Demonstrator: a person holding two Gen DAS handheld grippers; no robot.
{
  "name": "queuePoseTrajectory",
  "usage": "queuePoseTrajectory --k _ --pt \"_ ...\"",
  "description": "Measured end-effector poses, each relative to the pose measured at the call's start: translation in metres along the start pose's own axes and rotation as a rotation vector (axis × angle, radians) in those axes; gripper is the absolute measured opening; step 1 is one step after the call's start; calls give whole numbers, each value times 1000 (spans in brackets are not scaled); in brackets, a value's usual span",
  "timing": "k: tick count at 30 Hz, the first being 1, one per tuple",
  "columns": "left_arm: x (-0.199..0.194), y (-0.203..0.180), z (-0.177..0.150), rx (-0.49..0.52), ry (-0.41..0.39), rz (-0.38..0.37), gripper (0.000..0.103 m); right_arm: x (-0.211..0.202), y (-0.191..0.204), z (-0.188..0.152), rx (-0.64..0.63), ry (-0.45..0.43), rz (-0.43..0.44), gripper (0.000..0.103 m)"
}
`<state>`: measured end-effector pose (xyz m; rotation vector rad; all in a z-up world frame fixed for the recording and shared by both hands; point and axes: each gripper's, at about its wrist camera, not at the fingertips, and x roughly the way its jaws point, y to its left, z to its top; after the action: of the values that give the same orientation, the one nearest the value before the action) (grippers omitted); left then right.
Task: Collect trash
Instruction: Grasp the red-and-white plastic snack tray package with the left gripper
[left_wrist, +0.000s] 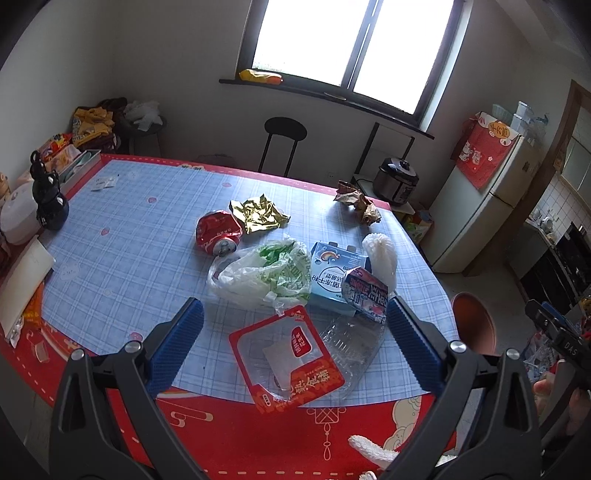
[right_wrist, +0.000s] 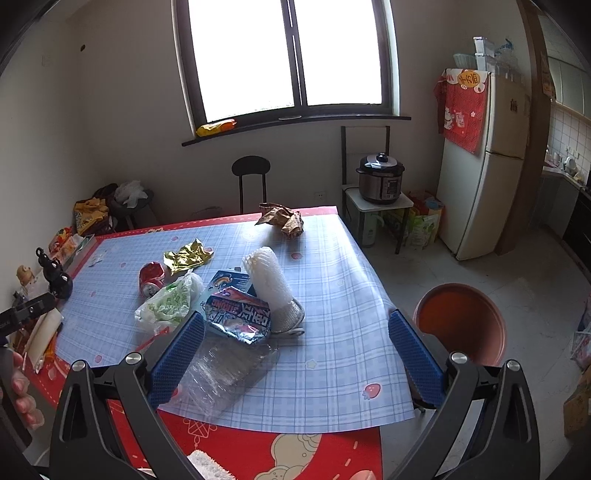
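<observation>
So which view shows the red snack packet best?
Left wrist: the red snack packet lies whole and unobstructed between the open left gripper fingers. In the right wrist view only a red sliver shows.

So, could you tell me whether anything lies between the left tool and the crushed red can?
Yes. The open left tool hovers at the table's near edge, and the red-framed wrapper and white plastic bag lie on the cloth between it and the can. Reaching the can means going over or around them.
</observation>
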<state>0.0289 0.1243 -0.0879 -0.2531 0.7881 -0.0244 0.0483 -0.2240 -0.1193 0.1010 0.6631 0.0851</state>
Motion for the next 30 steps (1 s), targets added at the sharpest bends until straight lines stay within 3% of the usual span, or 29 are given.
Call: queuePoseTrajectory --k 4,6,8,10,16,23,25,27,30 --pt "36 28 -20 -27 86 -10 95 27 15 -6 -11 77 29 98" --pt "57 42 -30 -36 142 -24 90 33 22 -7 -9 86 32 98" --pt "82 57 -42 -67 212 -51 71 43 27 -7 3 112 50 98" --pt "108 72 -56 -116 287 -67 65 54 31 -9 26 147 83 98" --pt "169 100 -89 -202 443 -118 64 80 46 -13 55 218 90 98" --pt "214 105 -110 -249 551 -171 64 97 64 -12 52 262 80 98" --pt "216 102 -108 -224 542 -181 64 103 69 -12 47 275 71 98" --pt "221 97 -106 -198 557 -187 59 108 74 -12 40 291 41 98" --pt "226 91 -104 -146 569 -164 32 117 78 -12 25 304 12 98"
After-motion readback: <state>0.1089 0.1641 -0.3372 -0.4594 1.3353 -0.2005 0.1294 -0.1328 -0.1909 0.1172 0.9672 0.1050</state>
